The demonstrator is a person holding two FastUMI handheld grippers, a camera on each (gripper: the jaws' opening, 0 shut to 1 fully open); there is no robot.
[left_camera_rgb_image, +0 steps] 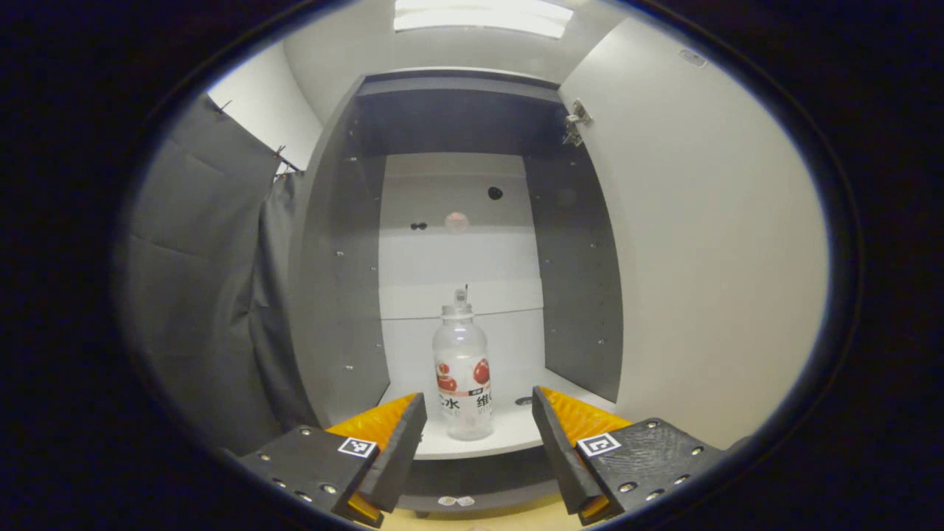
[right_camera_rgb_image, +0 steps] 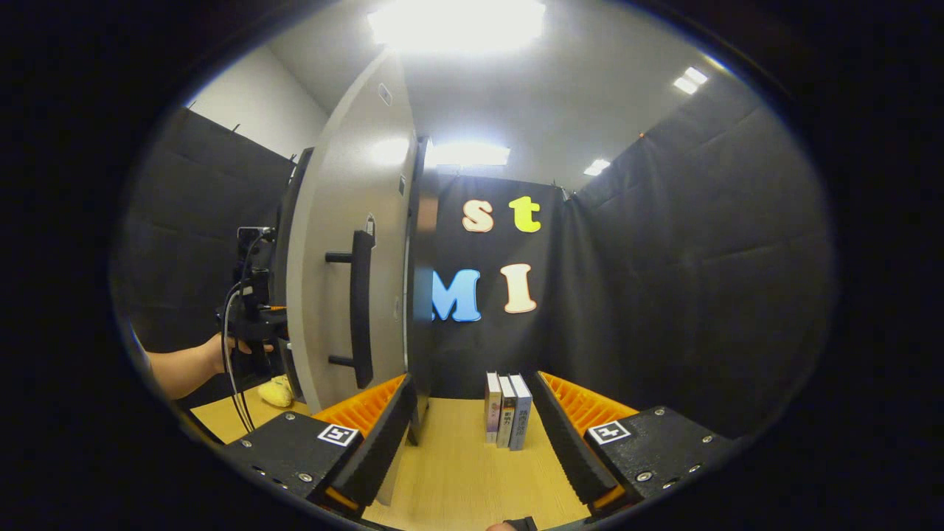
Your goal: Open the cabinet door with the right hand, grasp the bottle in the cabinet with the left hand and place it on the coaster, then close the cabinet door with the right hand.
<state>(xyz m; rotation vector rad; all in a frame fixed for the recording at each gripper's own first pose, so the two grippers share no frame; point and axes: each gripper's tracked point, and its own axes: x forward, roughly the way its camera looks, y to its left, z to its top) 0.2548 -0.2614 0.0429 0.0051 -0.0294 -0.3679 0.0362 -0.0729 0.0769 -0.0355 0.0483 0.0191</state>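
the cabinet door stands swung open, and the bottle sits upright on the pale bottom shelf of the cabinet, centred ahead of the left tongs. those tongs are spread wide and hold nothing; the bottle is farther in, not yet between the fingers. the right tongs are also wide apart and empty, just beside the door's outer face near its dark bar handle.

the likely slip, as i judge it: the bottle is clear, thin plastic, round and smooth, seemingly near empty, so it is light and top-heavy at its capped neck. a finger nudging it before both sides close could tip it or push it toward the back panel. squeezing on the glossy label wrap may let it twist. the door, flat and matte, could drift back into the left arm if left unattended.

three thin books stand upright on the wood-grain worktop.
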